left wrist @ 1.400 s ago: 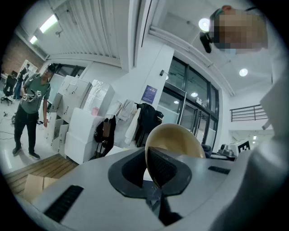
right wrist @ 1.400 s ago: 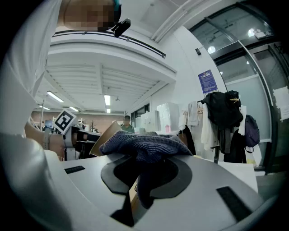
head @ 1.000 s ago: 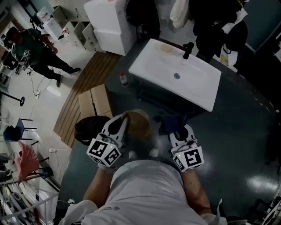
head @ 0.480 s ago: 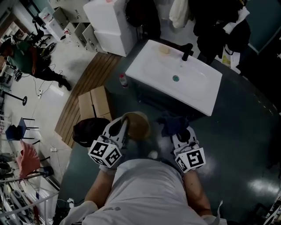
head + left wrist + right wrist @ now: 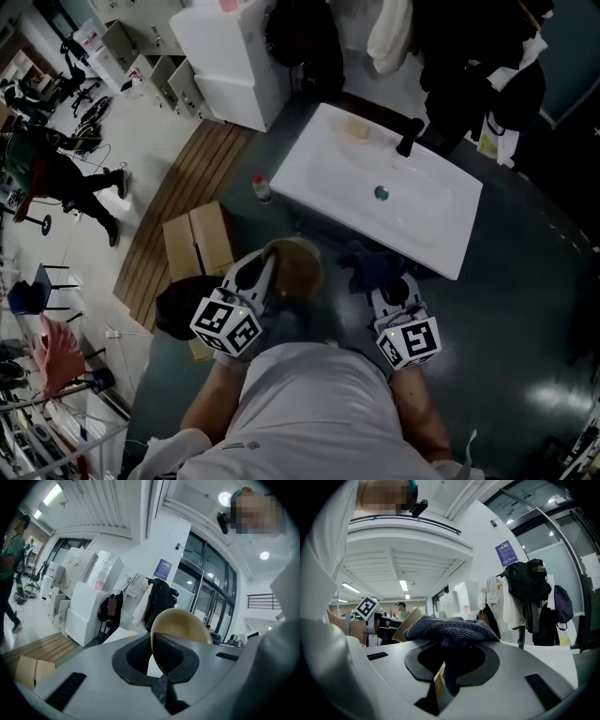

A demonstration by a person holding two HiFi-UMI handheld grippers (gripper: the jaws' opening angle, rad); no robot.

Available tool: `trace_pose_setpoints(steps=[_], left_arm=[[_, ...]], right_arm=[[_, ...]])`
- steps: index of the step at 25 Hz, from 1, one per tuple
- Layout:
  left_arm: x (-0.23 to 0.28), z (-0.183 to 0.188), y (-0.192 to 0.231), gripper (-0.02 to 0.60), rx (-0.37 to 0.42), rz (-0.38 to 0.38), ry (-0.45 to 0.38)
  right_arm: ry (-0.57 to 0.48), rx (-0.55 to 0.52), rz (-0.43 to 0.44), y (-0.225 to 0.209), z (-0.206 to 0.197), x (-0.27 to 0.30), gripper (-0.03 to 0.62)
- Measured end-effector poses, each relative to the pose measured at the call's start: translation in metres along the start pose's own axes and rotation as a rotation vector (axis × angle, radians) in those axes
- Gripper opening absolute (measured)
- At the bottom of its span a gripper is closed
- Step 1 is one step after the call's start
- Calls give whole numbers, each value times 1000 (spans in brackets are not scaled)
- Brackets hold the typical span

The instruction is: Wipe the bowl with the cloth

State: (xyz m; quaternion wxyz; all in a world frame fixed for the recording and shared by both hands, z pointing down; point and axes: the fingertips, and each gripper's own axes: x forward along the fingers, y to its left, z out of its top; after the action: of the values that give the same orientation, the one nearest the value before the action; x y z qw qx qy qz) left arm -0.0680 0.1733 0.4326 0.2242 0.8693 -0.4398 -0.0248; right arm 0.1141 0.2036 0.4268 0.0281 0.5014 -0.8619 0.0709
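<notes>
Tan in colour, the bowl [image 5: 292, 265] is hanging in the air on the person's side of the white sink [image 5: 319, 155], before its left end and not touching it. The left gripper [image 5: 261, 272] is holding it by the rim. In the left gripper view the jaws are standing narrow, one inside the bowl wall and one outside, and the bowl is rising on its edge above them.

The right gripper [image 5: 392, 286] is pinching the dark blue cloth [image 5: 370, 265]. In the right gripper view the knitted fabric is bunching above the jaws, and one fold is going down between them. The cloth is lying just before the front edge of the sink, at the right of the bowl. In that same view a tan edge of the bowl is showing close behind the cloth, but whether the two are touching cannot be told.

At the far edge of the sink a black tap [image 5: 409, 138] is standing. A small bottle [image 5: 262, 187] is standing on the floor beside the left end of the sink, and a cardboard box [image 5: 197, 239] is lying further left of it.
</notes>
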Motion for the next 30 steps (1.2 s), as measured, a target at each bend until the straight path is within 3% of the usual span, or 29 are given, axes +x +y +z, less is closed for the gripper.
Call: trace_pose_setpoints(steps=[16,23,30], left_arm=[[107,67,137,18,-20,-106,64],[143,82,158,18,-106,-173,86],[183,91,158,18,-213,-251,119]], right_arm=[[3,-3,-92,-37,30,176,69],[-28,-20,-99,-49,53,211,69],[-60,-22,-17,-63,83,232,69]])
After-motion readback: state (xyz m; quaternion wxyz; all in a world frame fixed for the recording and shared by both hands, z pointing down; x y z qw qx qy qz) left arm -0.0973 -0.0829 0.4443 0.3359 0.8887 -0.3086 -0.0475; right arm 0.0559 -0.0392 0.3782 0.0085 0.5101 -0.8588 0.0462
